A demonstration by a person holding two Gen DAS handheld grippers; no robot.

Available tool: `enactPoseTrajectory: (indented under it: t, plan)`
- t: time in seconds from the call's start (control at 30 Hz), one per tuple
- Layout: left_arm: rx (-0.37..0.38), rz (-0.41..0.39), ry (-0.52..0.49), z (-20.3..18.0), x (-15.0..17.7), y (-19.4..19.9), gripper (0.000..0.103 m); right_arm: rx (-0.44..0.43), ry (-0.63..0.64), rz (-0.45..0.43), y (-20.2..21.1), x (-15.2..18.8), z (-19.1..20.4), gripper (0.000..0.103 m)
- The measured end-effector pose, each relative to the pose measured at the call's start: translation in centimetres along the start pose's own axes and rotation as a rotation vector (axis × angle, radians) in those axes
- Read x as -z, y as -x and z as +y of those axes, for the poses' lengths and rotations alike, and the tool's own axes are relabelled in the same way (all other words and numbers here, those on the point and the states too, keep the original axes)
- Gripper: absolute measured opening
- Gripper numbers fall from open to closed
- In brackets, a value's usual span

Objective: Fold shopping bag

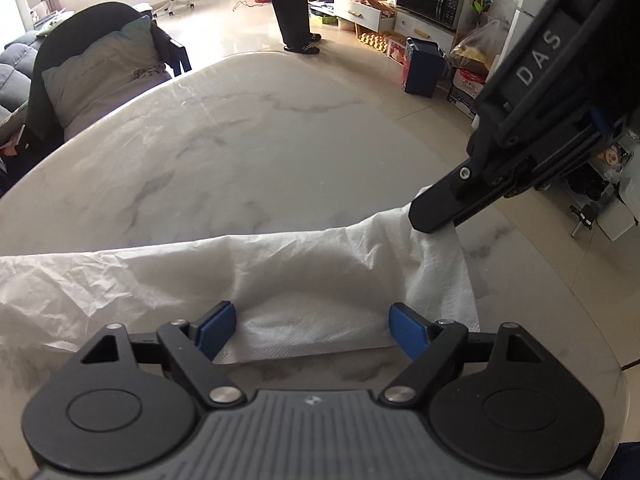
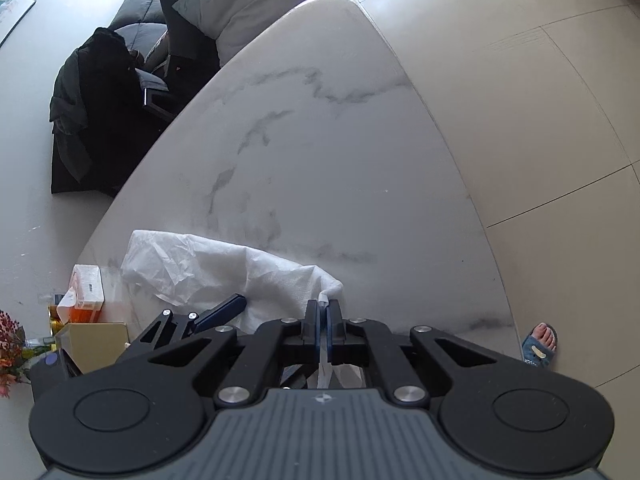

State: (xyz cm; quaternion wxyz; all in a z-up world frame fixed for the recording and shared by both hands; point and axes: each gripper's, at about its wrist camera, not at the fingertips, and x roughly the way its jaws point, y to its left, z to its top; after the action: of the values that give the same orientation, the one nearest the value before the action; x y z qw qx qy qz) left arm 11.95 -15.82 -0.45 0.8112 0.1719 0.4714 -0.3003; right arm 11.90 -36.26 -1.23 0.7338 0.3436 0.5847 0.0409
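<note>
My right gripper (image 2: 322,312) has its fingers clenched on a thin pinch of the white shopping bag (image 1: 248,280); in the right wrist view the blue pads meet with a sliver of white fabric standing up between them and more hanging down behind. In the left wrist view that same right gripper (image 1: 434,216) comes in from the upper right and lifts the bag's corner off the tabletop (image 1: 240,152), so the cloth rises toward it like a tent. My left gripper (image 1: 312,330) is released, its blue pads spread wide with the bag's near hem lying flat between and just ahead of them, not clasped. From my left fingers the bag runs crosswise, its long axis left to right along the near side of the tabletop, with the crumpled bulk trailing off to the left and the lifted corner to the right. The right fingers are the ones already holding it, while the left sit nearest the flat hem. I judge any fold would turn on carrying the lifted corner along that axis.
</note>
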Motion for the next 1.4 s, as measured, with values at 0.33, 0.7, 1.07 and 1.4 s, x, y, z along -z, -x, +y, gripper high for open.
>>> enactPoseTrajectory:
  t: [0.33, 0.7, 1.07, 1.4]
  plan:
    - [-0.016, 0.000, 0.025, -0.3, 0.0, -0.2, 0.088, -0.010, -0.018, 0.031, -2.6, -0.5, 1.0, 0.007]
    - [0.025, -0.026, 0.066, 1.4, 0.8, 1.0, 0.087, -0.005, 0.004, 0.058, -4.4, -0.7, 1.1, 0.010]
    - [-0.042, -0.071, 0.027, 0.1, 0.5, 1.9, 0.087, 0.007, 0.083, 0.122, -4.8, -1.6, 1.6, 0.008]
    - [-0.107, -0.077, 0.013, -0.6, 0.2, 1.8, 0.087, 0.007, 0.147, 0.152, -5.0, -2.0, 1.9, 0.007]
